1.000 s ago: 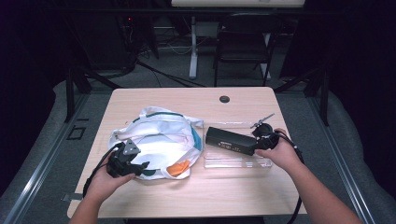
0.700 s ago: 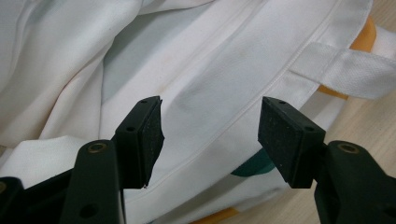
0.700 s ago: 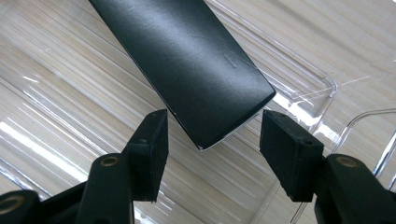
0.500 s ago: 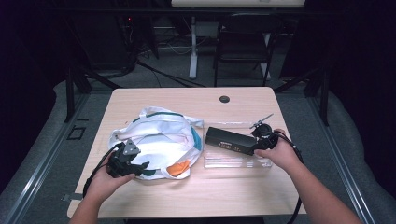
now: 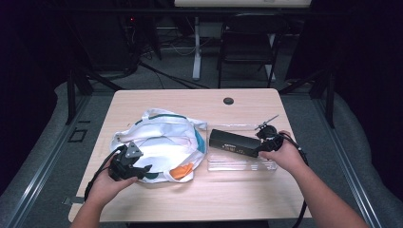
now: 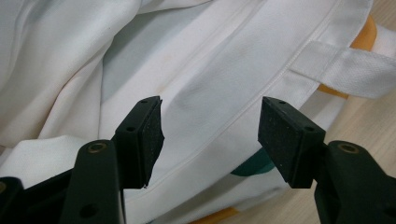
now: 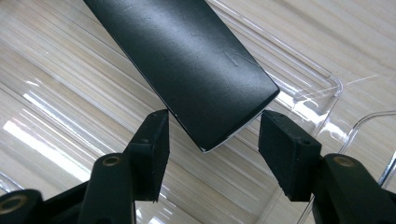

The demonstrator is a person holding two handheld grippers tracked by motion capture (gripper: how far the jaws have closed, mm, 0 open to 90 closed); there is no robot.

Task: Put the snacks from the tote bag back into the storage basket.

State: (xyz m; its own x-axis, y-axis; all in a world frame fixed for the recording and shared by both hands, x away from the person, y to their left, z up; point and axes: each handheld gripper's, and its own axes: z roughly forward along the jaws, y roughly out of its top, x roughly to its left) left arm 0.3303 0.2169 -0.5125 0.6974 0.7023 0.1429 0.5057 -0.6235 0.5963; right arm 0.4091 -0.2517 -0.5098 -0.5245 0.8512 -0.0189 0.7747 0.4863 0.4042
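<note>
The flat black rectangular box [image 7: 187, 60] lies slanted in the clear plastic tray [image 5: 237, 164] on the right side of the pale wooden worktop [image 5: 190, 102], just beside the crumpled white fabric tote bag [image 5: 161, 142]. The right claw [image 7: 210, 142] straddles the box's near end, jaws spread and the pads not quite pressing, so the step looks like taking hold. Next it likely needs to squeeze and lift. The left claw [image 6: 210, 135] hovers spread over the bag's hem, gripping nothing.
</note>
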